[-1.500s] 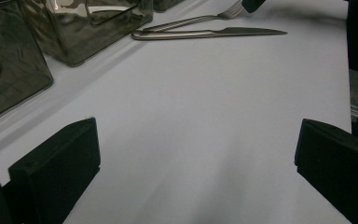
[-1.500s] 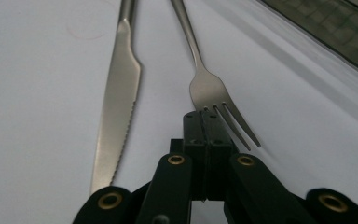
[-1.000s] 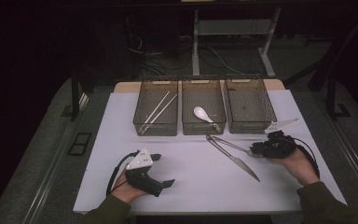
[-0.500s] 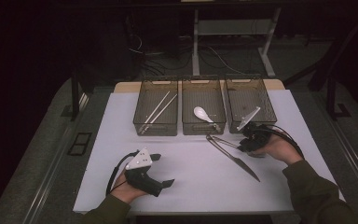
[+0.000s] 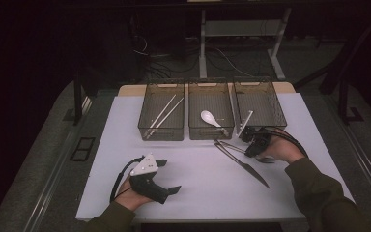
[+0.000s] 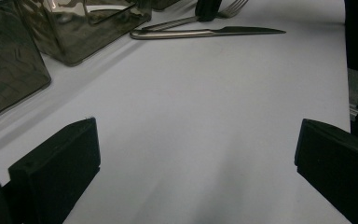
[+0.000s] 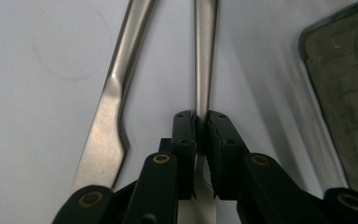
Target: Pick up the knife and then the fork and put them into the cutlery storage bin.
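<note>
A metal fork point(image 5: 227, 146) and a table knife point(image 5: 245, 167) lie side by side on the white mat point(image 5: 203, 193), in front of the baskets. My right gripper point(image 5: 252, 145) sits low over the fork. Its jaws have just been closing, and in the right gripper view the pads point(image 7: 185, 135) pinch the fork's handle point(image 7: 204, 70). The knife point(image 7: 114, 107) lies just left of them. My left gripper point(image 5: 170, 176) rests on the mat at the front left. It is open, with bare mat between its fingers point(image 6: 56, 168).
Three wire baskets stand in a row at the back of the mat. The left one point(image 5: 147, 118) holds chopsticks point(image 5: 165, 113), the middle one point(image 5: 195, 130) a white spoon point(image 5: 209, 117), and the right one point(image 5: 275, 108) looks empty. Table edges drop to a dark floor.
My right hand has moved left from the mat's right side to the fork and knife, and its jaws have closed on the fork's handle. The left hand has stayed put.
</note>
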`<action>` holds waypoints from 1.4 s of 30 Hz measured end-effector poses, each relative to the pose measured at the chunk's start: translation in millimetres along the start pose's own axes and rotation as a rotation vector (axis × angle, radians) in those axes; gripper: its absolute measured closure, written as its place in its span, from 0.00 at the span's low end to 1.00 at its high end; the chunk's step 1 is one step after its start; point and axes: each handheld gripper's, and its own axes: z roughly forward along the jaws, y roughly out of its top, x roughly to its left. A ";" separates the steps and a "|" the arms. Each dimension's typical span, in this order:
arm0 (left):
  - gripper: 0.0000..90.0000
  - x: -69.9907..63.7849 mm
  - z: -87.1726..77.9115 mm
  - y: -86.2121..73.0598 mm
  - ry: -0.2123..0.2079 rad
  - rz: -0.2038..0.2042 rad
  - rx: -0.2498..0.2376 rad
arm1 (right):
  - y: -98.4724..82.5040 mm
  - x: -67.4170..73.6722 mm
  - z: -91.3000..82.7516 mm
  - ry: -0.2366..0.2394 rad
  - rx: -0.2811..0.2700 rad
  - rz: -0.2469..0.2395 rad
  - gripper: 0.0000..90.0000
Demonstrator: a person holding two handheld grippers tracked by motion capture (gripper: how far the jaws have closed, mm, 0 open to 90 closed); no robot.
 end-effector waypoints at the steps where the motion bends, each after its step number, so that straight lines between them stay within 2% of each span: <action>1: 0.00 0.0 -0.1 0.1 -0.001 0.001 0.000 | 1.2 0.6 -0.1 0.002 0.008 0.010 0.92; 11: 0.00 0.2 -0.3 -0.1 0.000 -0.002 0.000 | 2.3 -0.6 -0.6 -0.023 0.035 0.006 0.94; 19: 0.00 0.1 -0.1 -0.2 0.000 -0.002 0.000 | -5.9 -1.2 -6.5 -0.002 -0.002 0.038 0.94; 20: 0.00 0.1 -0.2 -0.1 0.000 -0.001 0.001 | -8.1 -2.5 -8.0 -0.013 -0.012 0.028 0.94; 25: 0.00 0.0 -0.1 -0.1 0.001 -0.002 0.001 | -18.5 -2.1 -16.4 0.000 -0.069 0.036 0.94; 35: 0.00 1.0 -0.7 -0.9 0.004 -0.005 0.003 | -42.3 2.6 -34.1 0.024 -0.219 0.092 0.94; 42: 0.00 4.7 -1.2 -3.2 0.005 0.000 0.014 | -54.4 3.2 -55.1 0.042 -0.340 0.140 0.94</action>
